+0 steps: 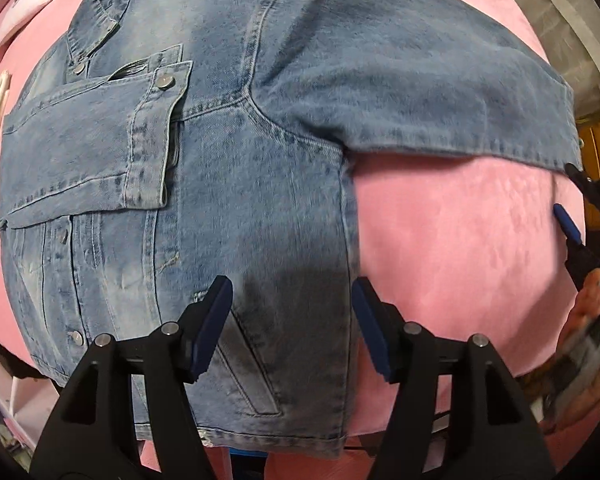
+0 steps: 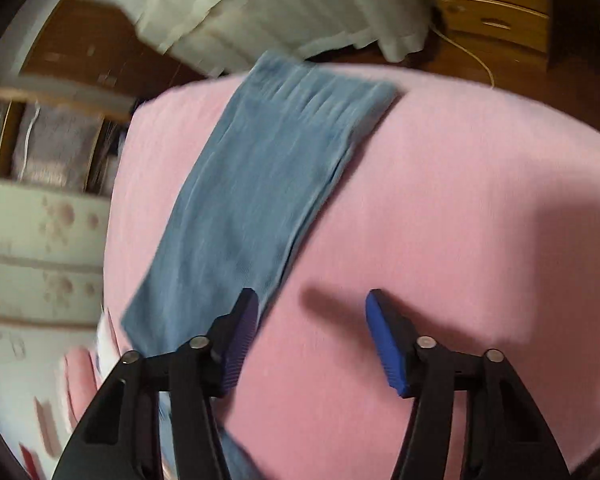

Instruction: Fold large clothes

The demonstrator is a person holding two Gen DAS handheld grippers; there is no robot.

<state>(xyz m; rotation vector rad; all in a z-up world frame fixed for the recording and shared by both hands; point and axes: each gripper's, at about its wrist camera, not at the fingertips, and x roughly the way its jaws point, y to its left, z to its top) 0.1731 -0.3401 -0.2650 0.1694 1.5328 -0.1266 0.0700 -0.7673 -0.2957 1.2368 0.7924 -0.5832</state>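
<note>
My left claw (image 1: 290, 326) hangs apart and empty over the stonewashed blue denim jacket (image 1: 204, 184), spread flat on the pink plush bed cover (image 1: 452, 240). My right claw (image 2: 310, 344), blurred, gapes beside one sleeve (image 2: 260, 184); wooden drawers (image 2: 496, 12) stand behind.

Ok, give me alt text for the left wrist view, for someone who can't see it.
A denim jacket lies flat on a pink blanket, one sleeve folded across its front, the other sleeve stretched out sideways. The open left gripper hovers over the jacket's side seam, holding nothing.
</note>
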